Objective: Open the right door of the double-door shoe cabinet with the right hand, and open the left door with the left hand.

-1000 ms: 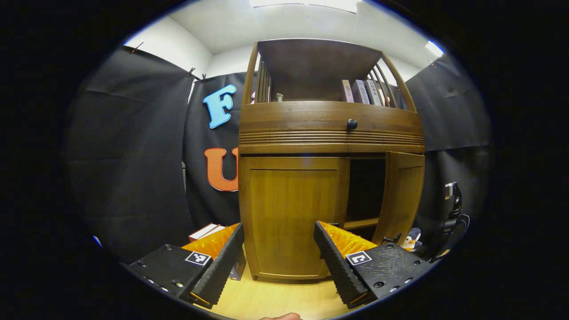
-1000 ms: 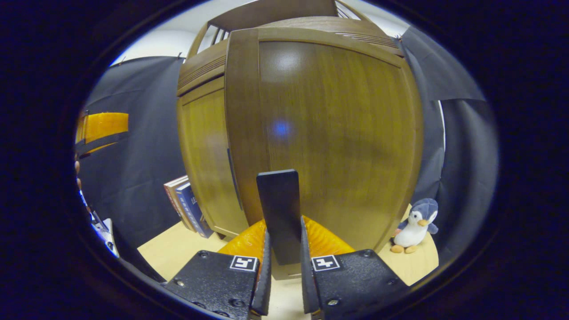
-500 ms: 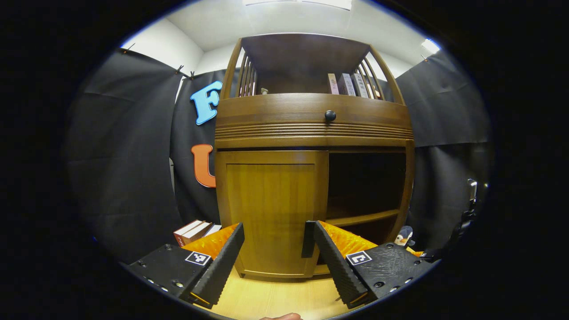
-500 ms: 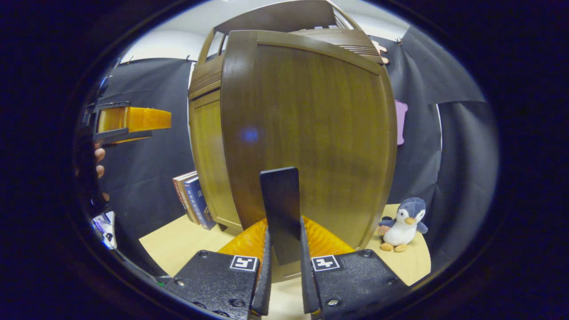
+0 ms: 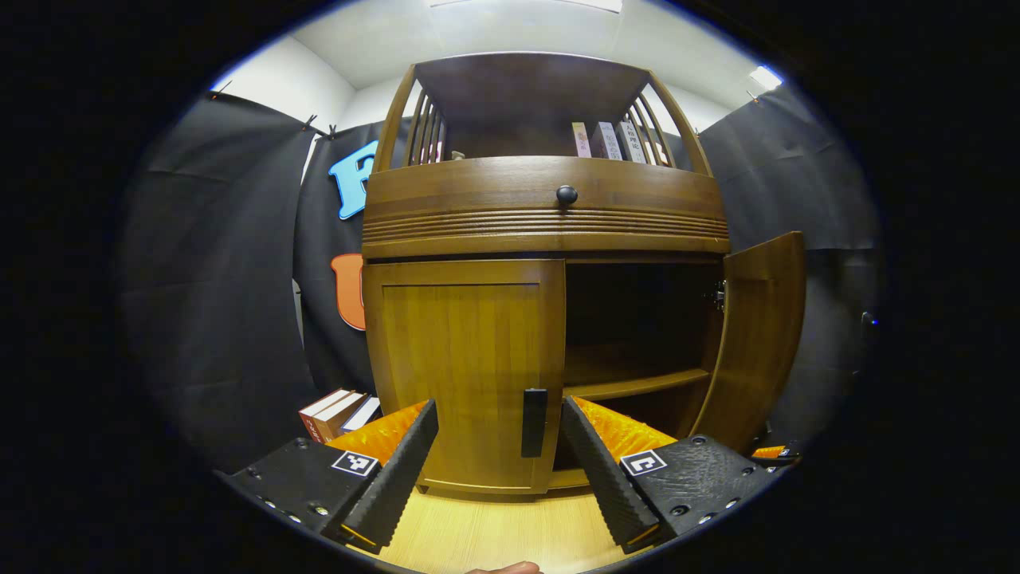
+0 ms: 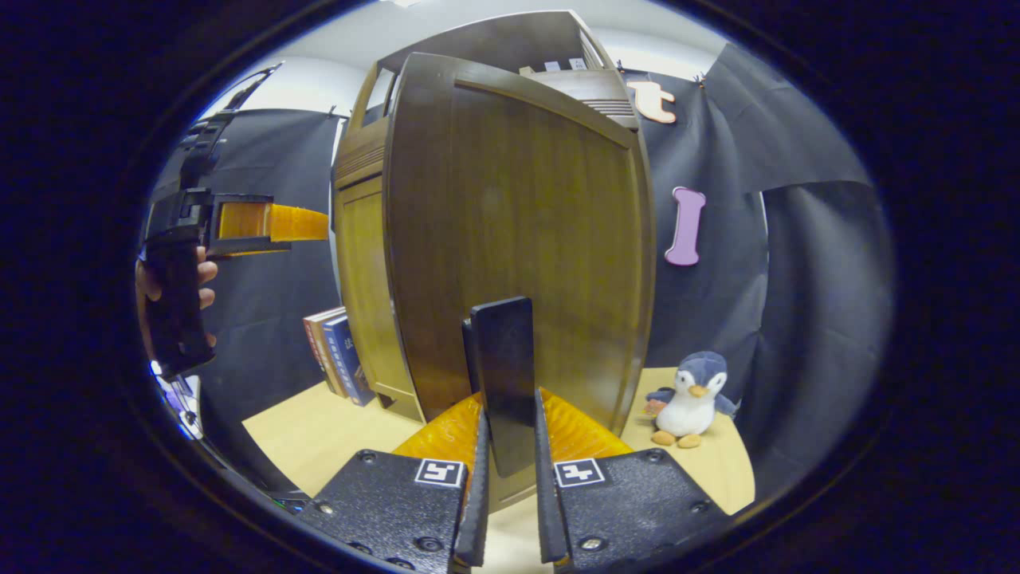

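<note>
Right gripper view has the right gripper (image 6: 507,478) clamped on the dark handle (image 6: 502,383) of the right door (image 6: 518,239), both fingers pressing its flanks and the swung-out panel rising just beyond the tips, a grip that lets the hand steer the door around its hinge. In the left gripper view the left gripper (image 5: 500,458) has its fingers wide apart, the left door (image 5: 462,367) shut ahead of them and its handle (image 5: 534,422) standing in the gap nearer the right finger, apparently lined up for the next grasp.
</note>
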